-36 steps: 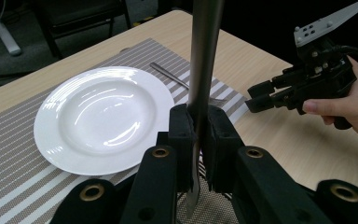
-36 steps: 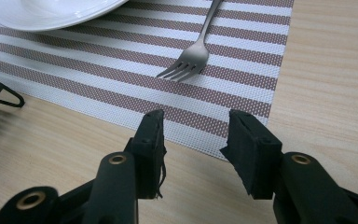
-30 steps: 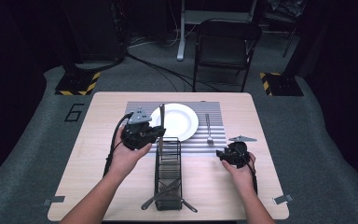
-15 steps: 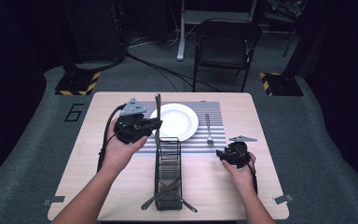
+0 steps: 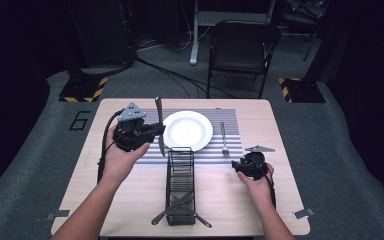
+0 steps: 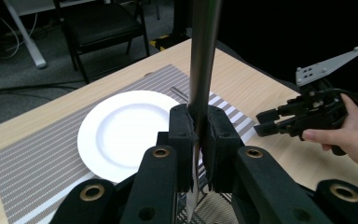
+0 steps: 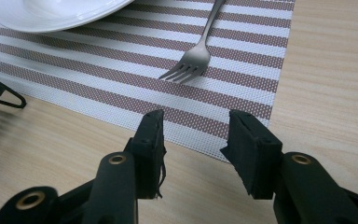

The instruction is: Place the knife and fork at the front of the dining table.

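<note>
My left gripper (image 5: 154, 131) is held above the table left of the white plate (image 5: 187, 129), shut on a metal knife (image 5: 159, 125) that stands nearly upright. In the left gripper view the knife (image 6: 201, 65) runs up between the closed jaws of my left gripper (image 6: 198, 135), with the plate (image 6: 121, 130) behind it. A fork (image 5: 223, 137) lies on the striped placemat (image 5: 230, 122) right of the plate. My right gripper (image 5: 237, 165) rests low near the placemat's front right corner, open and holding nothing; my right gripper (image 7: 196, 140) has the fork (image 7: 191, 60) just ahead of it.
A black wire cutlery caddy (image 5: 181, 180) stands in front of the plate with a few utensils (image 5: 172, 210) at its near end. A folding chair (image 5: 242, 47) stands beyond the far table edge. The right gripper (image 6: 303, 116) also appears in the left gripper view.
My left gripper has carried the knife left and a little farther back, away from the caddy to beside the plate. The right gripper has stayed put.
</note>
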### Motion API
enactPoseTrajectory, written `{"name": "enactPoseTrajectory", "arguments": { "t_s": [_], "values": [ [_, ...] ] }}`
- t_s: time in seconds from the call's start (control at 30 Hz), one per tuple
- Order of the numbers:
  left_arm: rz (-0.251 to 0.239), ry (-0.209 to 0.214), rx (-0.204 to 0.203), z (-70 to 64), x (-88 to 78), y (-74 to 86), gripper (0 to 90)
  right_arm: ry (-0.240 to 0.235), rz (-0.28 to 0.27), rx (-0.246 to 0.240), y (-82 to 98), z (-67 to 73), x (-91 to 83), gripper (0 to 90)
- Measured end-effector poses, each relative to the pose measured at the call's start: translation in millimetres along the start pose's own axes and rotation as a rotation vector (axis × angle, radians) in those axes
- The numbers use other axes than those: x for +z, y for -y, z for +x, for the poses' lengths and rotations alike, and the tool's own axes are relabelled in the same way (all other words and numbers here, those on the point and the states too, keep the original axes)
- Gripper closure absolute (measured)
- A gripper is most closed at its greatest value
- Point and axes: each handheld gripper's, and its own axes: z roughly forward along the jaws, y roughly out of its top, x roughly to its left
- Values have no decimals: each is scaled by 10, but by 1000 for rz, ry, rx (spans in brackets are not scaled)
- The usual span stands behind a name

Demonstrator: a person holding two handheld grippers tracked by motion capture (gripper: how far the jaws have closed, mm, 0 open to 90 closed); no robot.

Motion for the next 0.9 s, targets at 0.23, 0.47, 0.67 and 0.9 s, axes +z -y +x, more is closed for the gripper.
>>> {"name": "enactPoseTrajectory", "arguments": {
  "t_s": [0.23,0.47,0.67,0.9],
  "values": [
    [15,-31,-23,125,137,150,824,0,5,11,3,4,-1,557],
    [13,-68,-42,242,242,227,824,0,6,14,5,1,-1,557],
    [16,-94,-56,338,343,273,824,-2,8,16,8,3,3,557],
    [20,-123,-79,445,452,372,825,-3,8,16,10,-2,3,557]
  ]
}}
